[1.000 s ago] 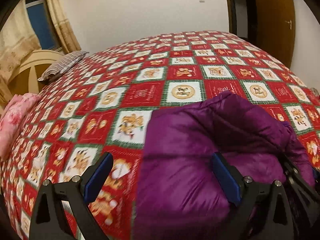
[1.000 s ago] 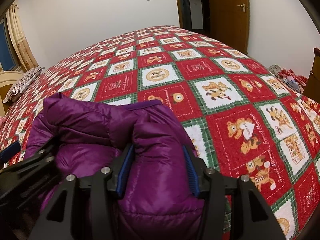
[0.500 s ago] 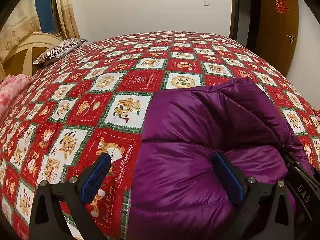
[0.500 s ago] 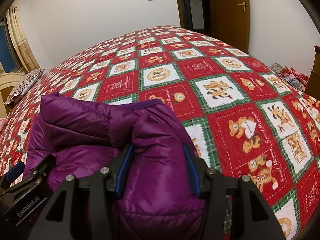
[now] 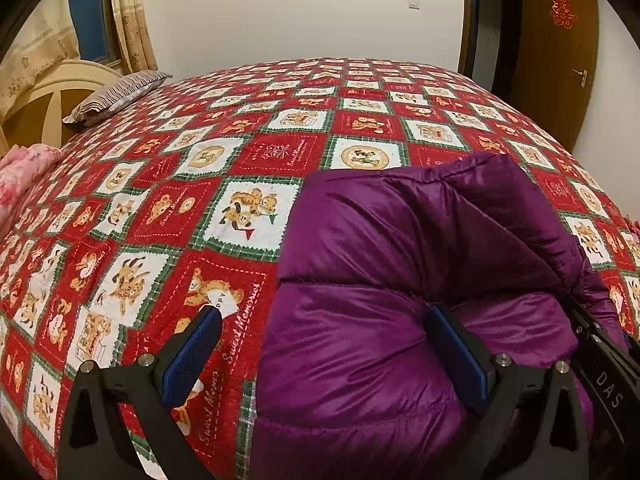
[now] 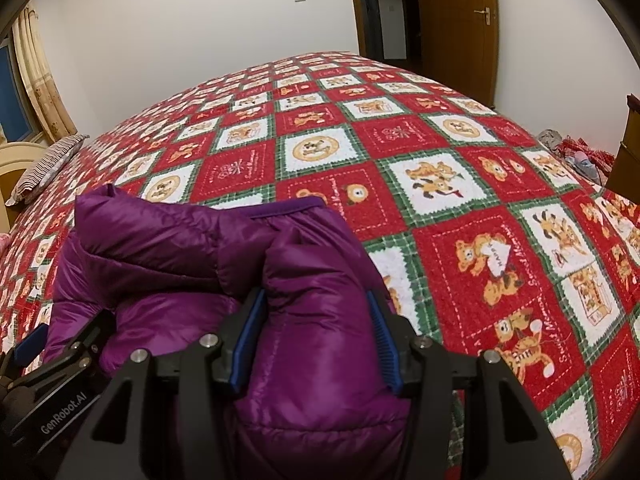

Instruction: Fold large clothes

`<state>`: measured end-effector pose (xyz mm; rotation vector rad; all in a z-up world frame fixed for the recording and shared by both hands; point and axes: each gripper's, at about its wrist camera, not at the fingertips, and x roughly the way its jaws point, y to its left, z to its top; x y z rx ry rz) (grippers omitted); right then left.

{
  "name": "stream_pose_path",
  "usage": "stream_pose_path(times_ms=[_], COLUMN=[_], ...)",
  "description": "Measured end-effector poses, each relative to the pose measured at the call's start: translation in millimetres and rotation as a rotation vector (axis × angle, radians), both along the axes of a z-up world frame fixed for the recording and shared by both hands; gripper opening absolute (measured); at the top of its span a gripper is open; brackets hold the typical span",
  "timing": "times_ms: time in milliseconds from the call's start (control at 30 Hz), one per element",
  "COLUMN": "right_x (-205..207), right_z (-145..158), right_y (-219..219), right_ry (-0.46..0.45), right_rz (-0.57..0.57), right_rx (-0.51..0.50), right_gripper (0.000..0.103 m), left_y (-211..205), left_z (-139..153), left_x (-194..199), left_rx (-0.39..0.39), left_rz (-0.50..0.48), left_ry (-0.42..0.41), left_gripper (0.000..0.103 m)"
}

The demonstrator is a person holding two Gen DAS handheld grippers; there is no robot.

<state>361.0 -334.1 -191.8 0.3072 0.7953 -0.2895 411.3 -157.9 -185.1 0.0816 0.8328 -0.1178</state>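
Observation:
A puffy purple down jacket (image 5: 380, 240) lies bunched on the red patchwork bedspread (image 5: 248, 152), close in front of both grippers. My left gripper (image 5: 324, 356) is open wide. Its right pad (image 5: 456, 356) rests against the jacket's padding and its left pad (image 5: 192, 356) hangs over bare bedspread, so only the jacket's left edge lies between them. My right gripper (image 6: 316, 336) is shut on a thick fold of the jacket (image 6: 160, 248), with both blue pads pressed into it. Each gripper's black frame shows at the edge of the other's view.
A striped pillow (image 5: 116, 96) and a cream headboard (image 5: 48, 96) sit at the far left, with pink cloth (image 5: 24, 172) beside them. A wooden door (image 6: 460, 20) stands beyond the bed. Some clothes (image 6: 576, 152) lie heaped past the bed's right edge.
The left gripper has sunk a little and rolled, so the bed sits more level in its view and the jacket looks closer. The right gripper and its hold have not moved.

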Motion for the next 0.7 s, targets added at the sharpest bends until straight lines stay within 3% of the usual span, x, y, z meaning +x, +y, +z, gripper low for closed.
stream_pose_path(times_ms=[700], right_x=[4.7], right_z=[-6.3], right_y=[-0.6], right_ry=[0.021], right_rz=[-0.004], right_rx=[-0.008], right_gripper=[0.057], left_y=[-7.4], left_z=[-4.5], left_x=[2.2], left_rx=[0.038], left_rz=[0.005], left_ry=[0.000], left_gripper=[0.102])
